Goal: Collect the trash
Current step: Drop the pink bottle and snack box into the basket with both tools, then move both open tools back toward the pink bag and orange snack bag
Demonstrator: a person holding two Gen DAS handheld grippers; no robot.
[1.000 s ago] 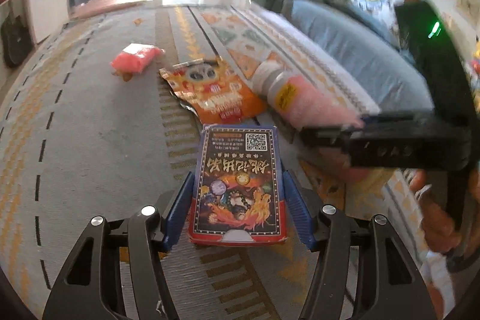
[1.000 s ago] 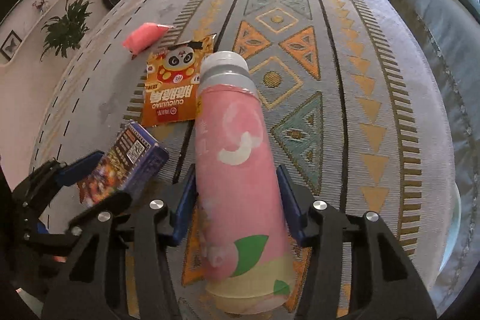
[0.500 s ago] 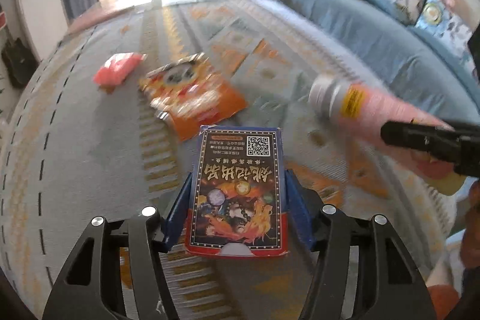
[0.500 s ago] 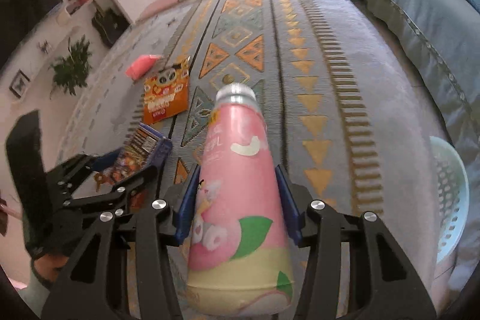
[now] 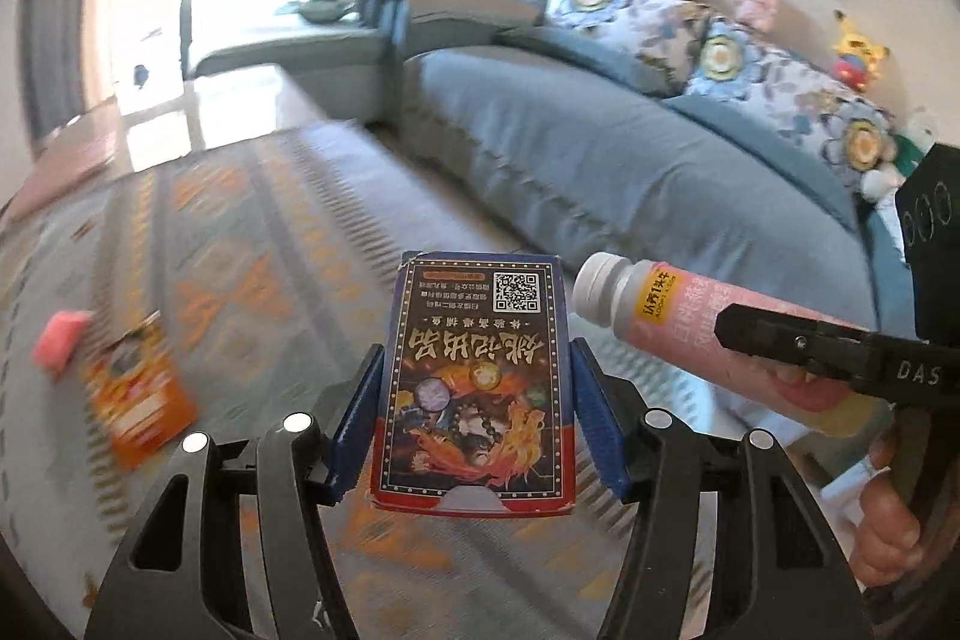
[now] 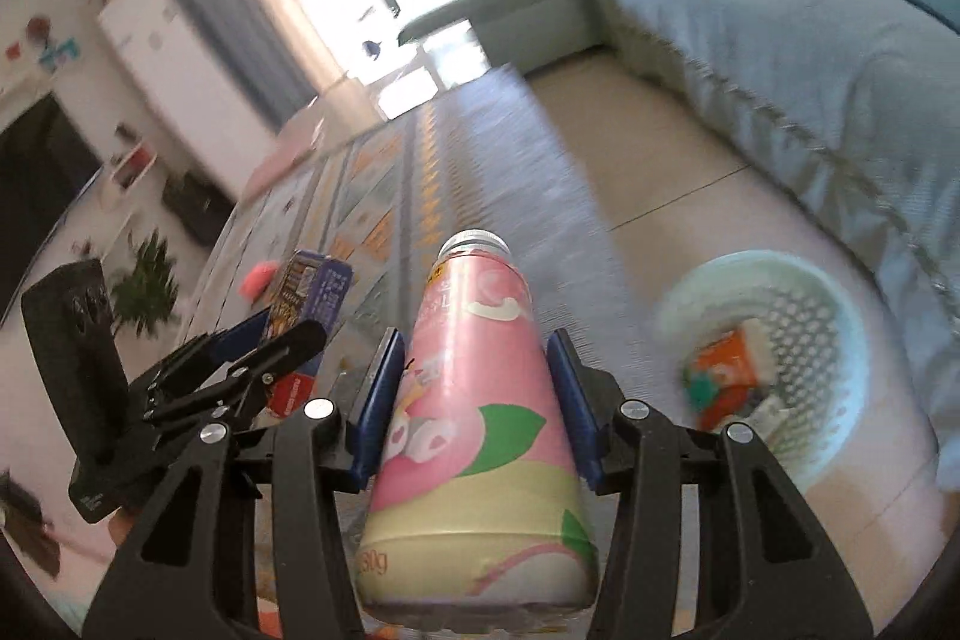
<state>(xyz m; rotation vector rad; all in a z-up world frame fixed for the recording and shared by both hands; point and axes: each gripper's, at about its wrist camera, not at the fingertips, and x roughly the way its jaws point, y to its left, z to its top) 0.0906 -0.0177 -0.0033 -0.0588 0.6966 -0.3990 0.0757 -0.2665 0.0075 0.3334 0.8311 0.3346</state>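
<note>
My left gripper [image 5: 477,400] is shut on a blue and red card box [image 5: 474,376] and holds it above the patterned rug. My right gripper [image 6: 471,382] is shut on a pink drink bottle [image 6: 474,400] with a grey cap, also lifted off the rug. The bottle shows in the left wrist view [image 5: 690,322] to the right of the box, and the box shows in the right wrist view [image 6: 309,289] to the left. A pale green perforated basket [image 6: 840,340] with some trash in it stands on the floor, ahead and right of the right gripper.
An orange snack packet [image 5: 138,394] and a pink wrapper [image 5: 60,346] lie on the rug [image 5: 270,244] at the left. A blue sofa [image 5: 630,160] with cushions runs along the right. A potted plant [image 6: 144,286] stands at the far left.
Both grippers have risen and swung right with their loads. The view has tilted up to the sofa, and the green basket has come into the right wrist view.
</note>
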